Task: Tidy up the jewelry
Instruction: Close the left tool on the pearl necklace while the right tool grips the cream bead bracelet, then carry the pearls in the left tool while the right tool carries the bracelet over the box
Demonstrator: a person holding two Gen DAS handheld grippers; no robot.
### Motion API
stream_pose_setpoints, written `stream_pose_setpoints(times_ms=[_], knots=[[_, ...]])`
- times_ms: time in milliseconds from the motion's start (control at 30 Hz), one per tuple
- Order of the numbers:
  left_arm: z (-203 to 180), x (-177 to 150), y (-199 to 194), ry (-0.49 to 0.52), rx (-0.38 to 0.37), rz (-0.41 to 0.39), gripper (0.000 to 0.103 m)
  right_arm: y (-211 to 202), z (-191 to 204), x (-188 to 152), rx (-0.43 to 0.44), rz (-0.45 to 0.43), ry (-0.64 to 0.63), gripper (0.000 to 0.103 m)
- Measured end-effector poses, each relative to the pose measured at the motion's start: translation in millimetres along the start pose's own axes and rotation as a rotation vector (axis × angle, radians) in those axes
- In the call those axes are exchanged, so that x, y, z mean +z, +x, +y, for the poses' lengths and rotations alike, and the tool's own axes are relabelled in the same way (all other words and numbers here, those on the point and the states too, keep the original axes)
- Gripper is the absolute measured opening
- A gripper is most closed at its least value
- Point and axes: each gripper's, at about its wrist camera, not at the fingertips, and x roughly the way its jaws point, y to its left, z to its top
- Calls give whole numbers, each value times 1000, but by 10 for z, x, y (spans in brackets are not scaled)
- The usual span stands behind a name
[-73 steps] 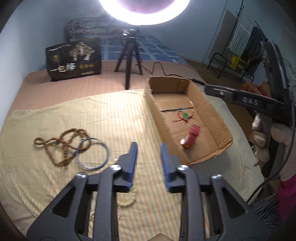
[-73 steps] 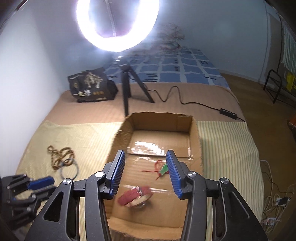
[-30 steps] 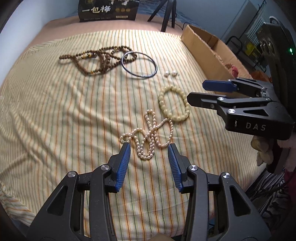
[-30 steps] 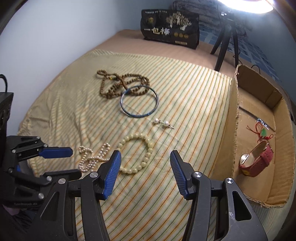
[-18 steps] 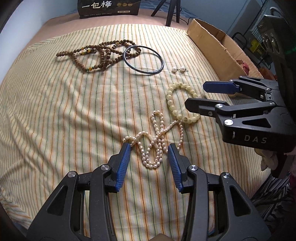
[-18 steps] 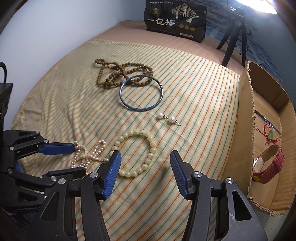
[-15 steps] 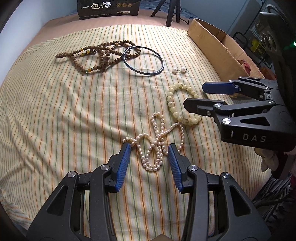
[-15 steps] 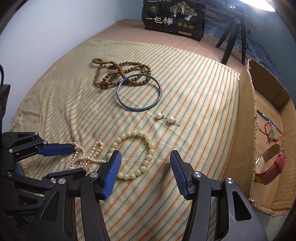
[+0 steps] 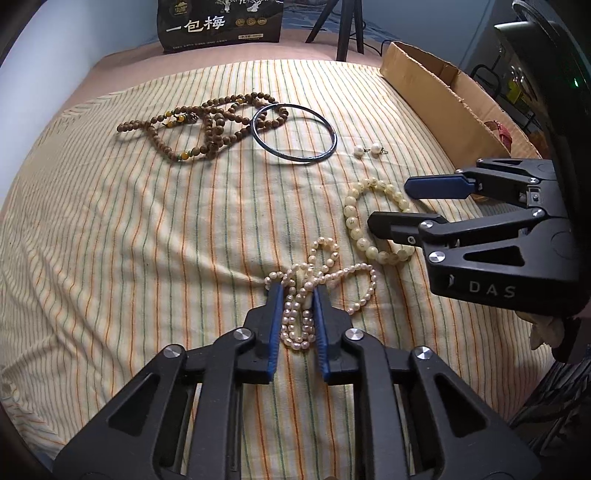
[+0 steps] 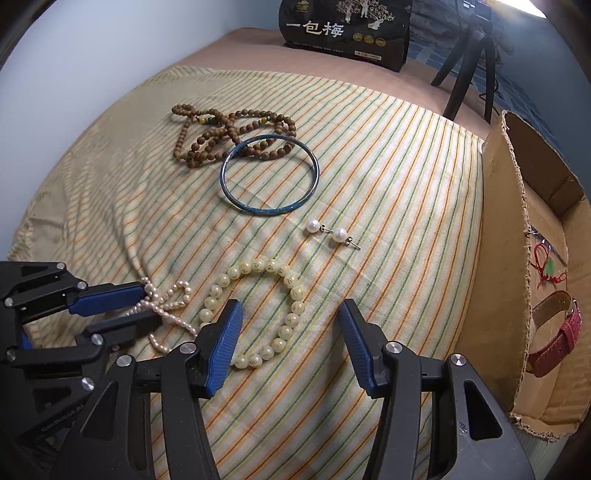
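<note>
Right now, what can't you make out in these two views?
- Box interior: left view, its near wall hides it.
- Cream bracelet: left view, the right gripper covers one side.
- Pearl necklace: right view, partly behind the left gripper.
- Watch face: right view, turned away.

On the striped cloth [image 10: 388, 177]: one pearl necklace [image 9: 325, 273], one cream bead bracelet [image 10: 258, 314], one brown wooden bead strand [image 10: 229, 136], one blue bangle [image 10: 269, 173], two pearl stud earrings [image 10: 327, 230]. Far right, one cardboard box [image 10: 502, 258] holding one red watch [image 10: 554, 336] and one red-cord charm [image 10: 546, 269]. Far edge: one black printed bag [image 10: 347, 29], one tripod [image 10: 469, 55]. Two claws.
</note>
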Motion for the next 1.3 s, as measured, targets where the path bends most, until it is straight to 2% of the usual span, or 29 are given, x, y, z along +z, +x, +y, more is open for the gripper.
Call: stream_pose_setpoints(times_ms=[33,233,333,633,1033,1300], knots=[[-3,3,4,1,-5,0,9,6,15,-2,-7,-3,-9,45],[-9,-3,-5,-5,-12,2,6,-14,43,-18,23,-14,-14,11],[-4,-7,-13,-15,-18,5,6,-27,44,-20,35,-16,-10,7],[71,55,-170,-60,-38,-28,6,-204,92,11,61,-65,2,6],[94,294,-604,-105,-85,-146,6,-624,165,70,80,-166,-2,6],[34,481,-819,-108,-122,-213,6,-942,10,110,75,-245,21,6]])
